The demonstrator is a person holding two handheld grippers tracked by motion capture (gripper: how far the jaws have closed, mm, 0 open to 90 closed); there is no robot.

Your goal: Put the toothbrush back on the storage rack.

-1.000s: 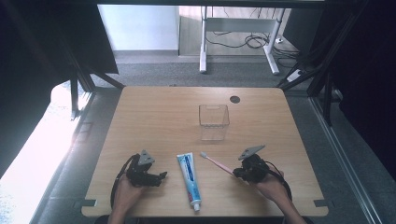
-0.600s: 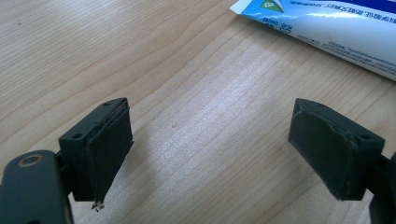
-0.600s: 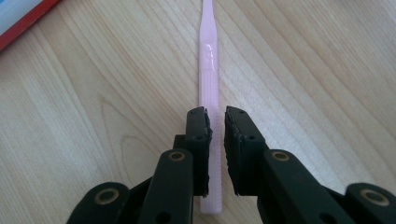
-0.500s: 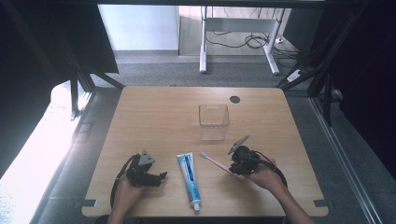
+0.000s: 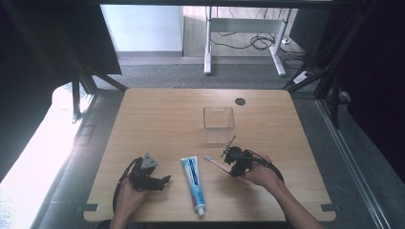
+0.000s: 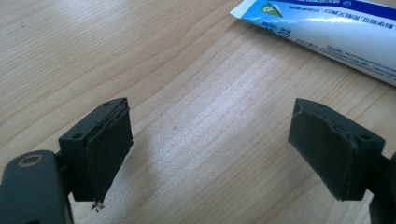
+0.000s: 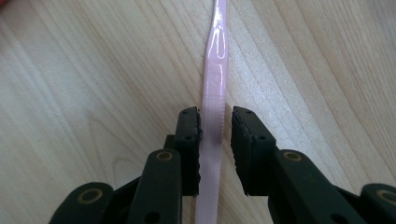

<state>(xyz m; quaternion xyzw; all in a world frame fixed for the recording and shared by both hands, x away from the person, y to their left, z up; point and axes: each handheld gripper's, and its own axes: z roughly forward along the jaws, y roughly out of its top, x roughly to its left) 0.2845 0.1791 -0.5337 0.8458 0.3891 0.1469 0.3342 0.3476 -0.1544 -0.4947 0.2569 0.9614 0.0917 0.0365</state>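
Light wood worktop (image 5: 157, 119) w/ round black grommet hole (image 5: 240, 101) near far edge, notches at near corners. Grey carpet floor (image 5: 157, 74) around it. Beyond: white-legged desk frame (image 5: 208, 43) w/ cables (image 5: 255, 40) on pale floor. Dark curtains (image 5: 377, 71) both sides; strong daylight glare at left (image 5: 28, 162).

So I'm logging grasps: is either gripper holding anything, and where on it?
Nothing held. The right gripper straddles the pink toothbrush handle, a gap showing at one pad; the left gripper is open.
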